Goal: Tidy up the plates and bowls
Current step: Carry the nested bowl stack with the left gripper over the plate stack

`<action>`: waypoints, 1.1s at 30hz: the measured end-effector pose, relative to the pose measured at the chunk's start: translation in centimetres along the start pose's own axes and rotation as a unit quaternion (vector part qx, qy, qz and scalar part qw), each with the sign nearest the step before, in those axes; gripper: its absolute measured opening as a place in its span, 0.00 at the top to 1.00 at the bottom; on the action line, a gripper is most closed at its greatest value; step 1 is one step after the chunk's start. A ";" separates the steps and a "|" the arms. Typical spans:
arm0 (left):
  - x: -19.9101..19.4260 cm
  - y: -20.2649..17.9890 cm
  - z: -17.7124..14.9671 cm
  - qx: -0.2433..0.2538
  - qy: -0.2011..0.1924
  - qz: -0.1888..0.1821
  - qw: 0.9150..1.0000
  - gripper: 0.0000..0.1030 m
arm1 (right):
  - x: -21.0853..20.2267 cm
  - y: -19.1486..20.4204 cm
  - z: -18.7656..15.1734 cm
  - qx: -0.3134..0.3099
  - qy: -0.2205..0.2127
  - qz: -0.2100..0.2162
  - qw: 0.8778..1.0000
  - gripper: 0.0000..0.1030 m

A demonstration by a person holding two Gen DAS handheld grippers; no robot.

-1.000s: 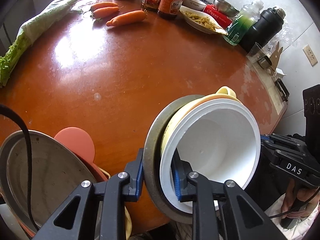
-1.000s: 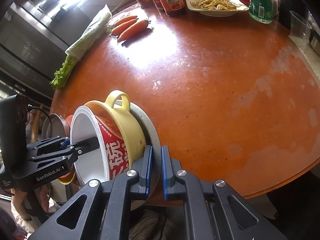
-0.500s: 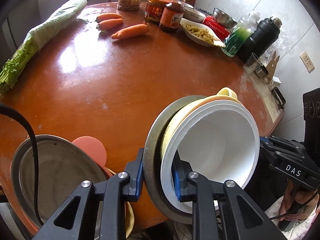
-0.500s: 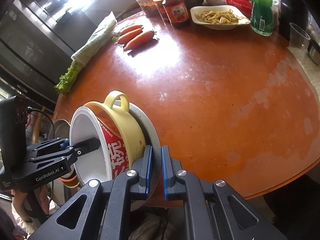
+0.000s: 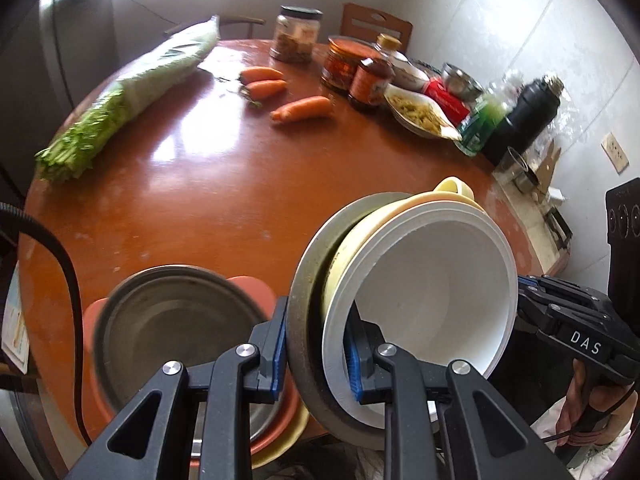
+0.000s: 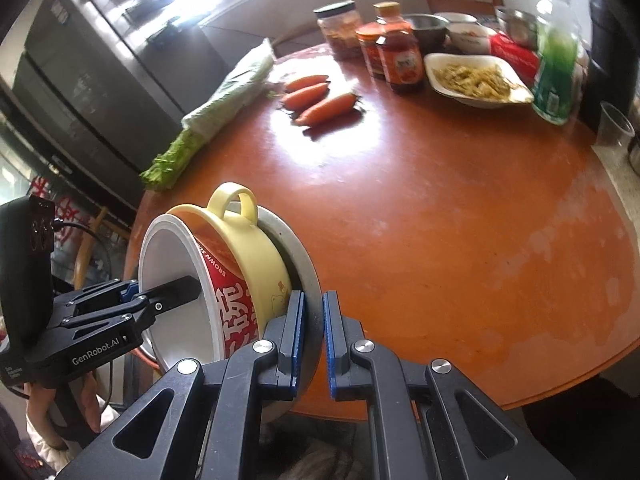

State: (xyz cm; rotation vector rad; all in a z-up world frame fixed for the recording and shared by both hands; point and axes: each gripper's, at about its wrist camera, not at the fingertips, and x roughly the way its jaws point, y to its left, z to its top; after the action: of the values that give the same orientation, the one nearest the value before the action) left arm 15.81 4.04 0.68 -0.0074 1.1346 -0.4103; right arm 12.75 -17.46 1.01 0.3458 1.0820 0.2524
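Note:
A tilted stack hangs over the table's near edge: a grey metal plate [image 5: 306, 276] [image 6: 306, 268], a yellow handled bowl [image 5: 454, 189] [image 6: 256, 264] and a white paper bowl [image 5: 432, 284] [image 6: 172, 268] with red print. My left gripper [image 5: 316, 360] [image 6: 160, 300] is shut on the stack, one finger behind the plate, the other inside the white bowl. My right gripper [image 6: 312, 344] [image 5: 524, 286] is shut on the plate's opposite rim. A second stack, a steel plate [image 5: 172, 320] on a pink plate [image 5: 248, 286] and a yellow one, rests at the table's near left edge.
On the round brown table [image 5: 240, 184] lie bagged greens [image 5: 132, 92] and three carrots [image 5: 300, 108]. Along the far side stand jars [image 5: 344, 64], a sauce bottle [image 6: 400, 60], a dish of food [image 6: 476, 80], a green bottle [image 6: 556, 68], a black flask [image 5: 524, 120] and a plastic cup [image 6: 614, 128].
Both grippers have risen with the tilted stack, and the table looks farther off. More of the second stack shows in the left wrist view. Both grips are unchanged.

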 end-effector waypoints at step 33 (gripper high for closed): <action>-3.2 11.8 -4.7 -0.096 -0.002 0.078 0.992 0.76 | 8.9 11.4 -0.2 -0.085 0.078 0.047 0.992 0.90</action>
State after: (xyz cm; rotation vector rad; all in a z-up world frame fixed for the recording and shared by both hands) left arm 14.24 16.92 -1.01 -0.0870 1.1584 -0.1605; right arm 16.17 -3.72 -1.84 0.2284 1.1893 0.4590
